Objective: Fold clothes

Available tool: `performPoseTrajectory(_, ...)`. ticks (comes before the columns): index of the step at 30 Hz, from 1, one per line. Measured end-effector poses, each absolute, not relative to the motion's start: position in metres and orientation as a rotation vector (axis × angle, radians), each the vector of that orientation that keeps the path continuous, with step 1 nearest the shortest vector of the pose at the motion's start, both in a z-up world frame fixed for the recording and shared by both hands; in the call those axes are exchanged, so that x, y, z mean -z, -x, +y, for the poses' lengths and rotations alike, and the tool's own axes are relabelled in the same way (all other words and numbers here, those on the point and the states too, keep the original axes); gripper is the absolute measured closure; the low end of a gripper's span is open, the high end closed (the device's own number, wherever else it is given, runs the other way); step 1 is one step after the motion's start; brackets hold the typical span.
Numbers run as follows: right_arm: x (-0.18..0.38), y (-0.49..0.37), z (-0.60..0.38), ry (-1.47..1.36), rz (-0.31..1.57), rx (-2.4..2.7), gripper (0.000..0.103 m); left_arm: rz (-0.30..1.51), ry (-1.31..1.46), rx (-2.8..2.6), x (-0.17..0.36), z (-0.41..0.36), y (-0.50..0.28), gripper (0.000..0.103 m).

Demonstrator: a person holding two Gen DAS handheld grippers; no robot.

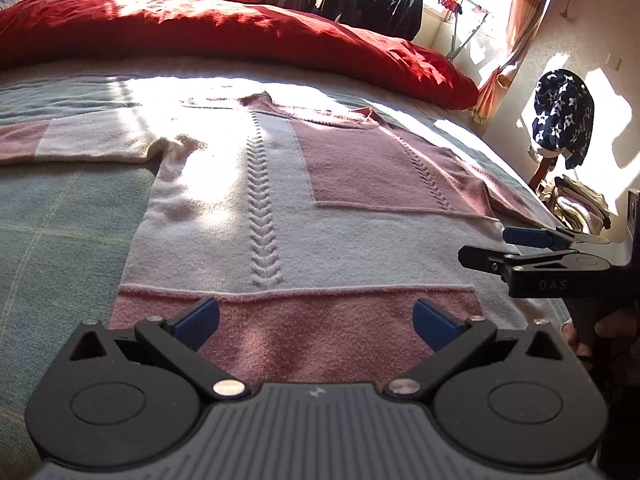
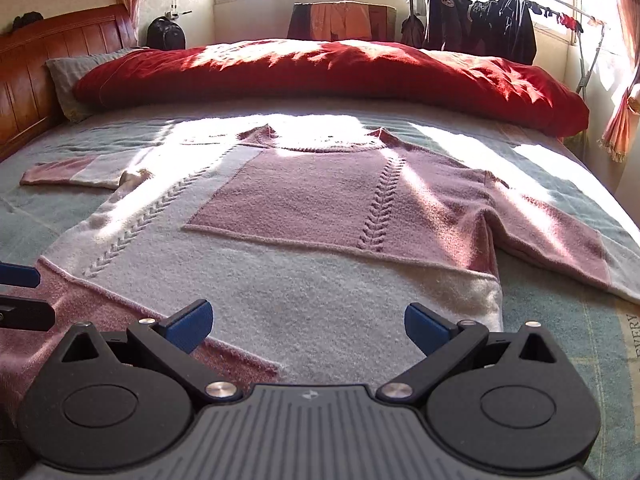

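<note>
Right wrist view, bed (image 2: 580, 360): pale green checked cover, lit by sun patches, filling most of both views; wooden headboard (image 2: 36, 76) at its left end.
Duvet: red duvet (image 2: 320, 76) bunched along the far edge of the bed, a grey pillow (image 2: 68, 76) beside it at the headboard end.
Sweater: pink-and-white knit sweater (image 2: 288, 216) spread flat, front up, in the middle of the bed, hem at the near edge, neckline toward the duvet; both sleeves lie out to the sides, the left one (image 2: 76, 172) white with a pink cuff, the right one (image 2: 560, 240) mostly pink.
Clothes rack: dark jackets (image 2: 480, 16) hang on a rail beyond the far edge, by the window.
Left gripper (image 1: 316, 320): blue-padded fingers spread wide apart, holding nothing, over the pink hem band near the sweater's bottom left corner.
Right gripper (image 2: 308, 326): fingers likewise wide apart and empty, over the white part of the hem near the sweater's bottom right corner; the other gripper's tips show at this view's left edge.
</note>
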State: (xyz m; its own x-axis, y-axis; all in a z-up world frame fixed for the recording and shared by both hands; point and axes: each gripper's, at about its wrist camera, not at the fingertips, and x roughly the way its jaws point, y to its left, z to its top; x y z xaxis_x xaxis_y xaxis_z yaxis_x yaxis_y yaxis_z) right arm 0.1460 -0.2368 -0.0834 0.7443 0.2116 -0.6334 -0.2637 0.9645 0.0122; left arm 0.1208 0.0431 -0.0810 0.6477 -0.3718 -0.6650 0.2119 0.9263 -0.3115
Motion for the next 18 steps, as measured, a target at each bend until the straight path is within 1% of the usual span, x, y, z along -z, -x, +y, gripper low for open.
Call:
performPoseTrajectory(4, 0.079, -0.183, -0.222, 0.106, 0.664, -0.345, 0.000, 0.795, 0.265, 0.308, 0.065, 0.061, -0.163, 0.001)
performPoseTrajectory(8, 0.096, -0.208, -0.209, 0.086, 0.677, -0.405, 0.000, 0.758, 0.350, 0.287, 0.044, 0.078, -0.224, 0.001)
performPoseTrajectory(10, 0.107, -0.211, -0.206, 0.055, 0.687, -0.439, 0.000, 0.752, 0.390, 0.284, 0.042, 0.081, -0.257, 0.001)
performPoseTrajectory(12, 0.117, -0.206, -0.203, 0.067, 0.720, -0.469, 0.000, 0.774, 0.448, 0.270, 0.050, 0.083, -0.294, 0.001)
performPoseTrajectory(14, 0.118, -0.197, -0.203, 0.108, 0.696, -0.477, 0.000, 0.801, 0.507, 0.253, 0.066, 0.084, -0.321, 0.001)
performPoseTrajectory(18, 0.116, -0.194, -0.211, 0.062, 0.689, -0.499, 0.000, 0.835, 0.574, 0.187, 0.100, 0.087, -0.344, 0.001)
